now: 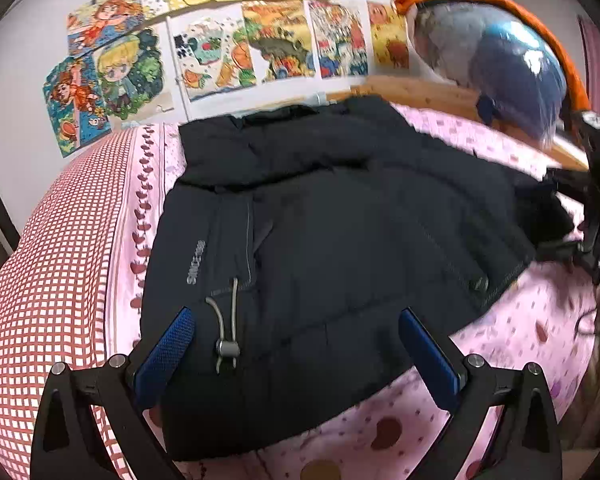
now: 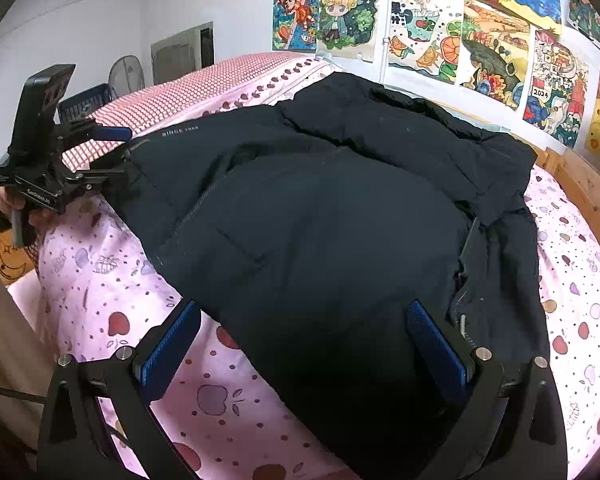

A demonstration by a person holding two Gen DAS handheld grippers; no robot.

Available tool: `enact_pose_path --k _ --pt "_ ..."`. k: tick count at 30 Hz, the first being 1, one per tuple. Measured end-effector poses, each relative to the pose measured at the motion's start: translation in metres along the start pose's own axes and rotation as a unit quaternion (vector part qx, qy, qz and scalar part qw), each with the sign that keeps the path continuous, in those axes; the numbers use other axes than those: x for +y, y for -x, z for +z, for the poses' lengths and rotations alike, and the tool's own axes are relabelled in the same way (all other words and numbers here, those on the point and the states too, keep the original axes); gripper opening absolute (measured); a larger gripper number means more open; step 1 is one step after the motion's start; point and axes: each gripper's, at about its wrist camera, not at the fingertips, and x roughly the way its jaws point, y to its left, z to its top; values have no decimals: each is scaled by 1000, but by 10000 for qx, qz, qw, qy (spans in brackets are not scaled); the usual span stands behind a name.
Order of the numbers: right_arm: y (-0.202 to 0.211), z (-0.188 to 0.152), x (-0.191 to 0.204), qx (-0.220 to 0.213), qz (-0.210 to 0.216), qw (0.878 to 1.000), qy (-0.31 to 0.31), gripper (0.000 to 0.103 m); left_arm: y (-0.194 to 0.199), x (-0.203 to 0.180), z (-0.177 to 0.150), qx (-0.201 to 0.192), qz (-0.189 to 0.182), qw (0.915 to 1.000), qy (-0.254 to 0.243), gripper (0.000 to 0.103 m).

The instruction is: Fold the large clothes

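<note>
We cannot make out the far side of the black jacket (image 1: 324, 216) in the left wrist view — its right edge blurs into the dark body of the right gripper (image 1: 580, 216), whose fingers there are too smeared to read. The jacket lies spread over the pink bed (image 2: 112, 280), its collar end toward the wall edge under the row of drawings (image 1: 236, 52) and its hem hanging at the near edge. In the right wrist view, the left gripper (image 2: 116, 152) sits at the jacket's left hem corner, held by a hand (image 2: 24, 208) half cut off by the frame. Its fingers (image 2: 110, 133) stand apart — one above the cloth, one at its edge. The right gripper's own fingers (image 2: 436, 352) are spread wide, the hem lying between them. A toggle cord (image 1: 226, 328) rests between the left fingers (image 1: 166, 354).
</note>
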Motion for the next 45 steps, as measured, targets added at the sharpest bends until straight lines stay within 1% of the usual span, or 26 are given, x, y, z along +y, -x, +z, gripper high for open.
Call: enact_pose_path --k 3,5,8,10,11,15,18,20,25,27,29,32,33,35,38,40,41,42,43,44,45 --pt "-3 -2 5 68 -41 9999 138 101 0 -7 -5 135 -46 9994 -307 103" --pt "-3 -3 8 120 -6 9996 246 101 1 -13 -9 223 -90 9980 -580 103" --pt "-2 -6 8 171 -48 9994 287 101 0 -18 -14 326 -87 9958 -854 103" --pt "-2 -9 8 183 -43 9995 253 101 -3 -19 -17 399 -4 9943 -993 103" --pt "-2 -10 8 201 -56 9994 258 101 -4 -19 -18 502 8 9937 -1003 103" --pt "-3 -13 12 249 -154 9987 421 101 -8 -19 -23 590 70 9915 -1160 103" --pt "-3 -11 12 269 -171 9987 399 101 -14 -25 -25 649 230 9883 -1358 103" --pt "-5 -9 9 282 -177 9987 377 101 -20 -32 -28 697 424 9854 -1492 103" --pt "-4 -12 9 309 -236 9983 424 101 -25 -33 -31 611 593 9873 -1339 103" --pt "-2 -15 9 315 -326 9979 457 101 -24 -35 -31 517 749 9870 -1324 103" --pt "1 -17 8 271 -465 9975 459 101 -23 -36 -32 407 876 9867 -1304 103" --pt "4 -20 6 229 -801 9953 493 101 -22 -32 -27 262 998 9872 -1218 103" --pt "4 -20 7 250 -841 9948 515 101 -20 -30 -25 200 1050 9874 -1166 102" --pt "2 -21 7 296 -887 9939 583 101 -17 -24 -18 55 1191 9879 -995 99" --pt "1 -23 14 362 -1035 9906 822 101 -10 -12 -7 -125 1226 9901 -677 91" --pt "1 -25 18 373 -1180 9875 976 101 -7 -8 0 -261 1277 9897 -594 85" --pt "2 -24 20 371 -1259 9860 1029 101 -6 -8 3 -304 1329 9889 -588 84" --pt "3 -25 21 338 -1351 9846 1053 101 -6 -8 6 -348 1353 9886 -564 78" --pt "4 -24 21 299 -1433 9836 1052 101 -4 -6 9 -441 1285 9896 -470 68" --pt "6 -22 21 230 -1576 9822 1000 101 -2 -5 12 -542 1150 9913 -334 64" --pt "6 -21 19 201 -1629 9821 927 101 -2 -3 17 -608 1085 9920 -205 58"
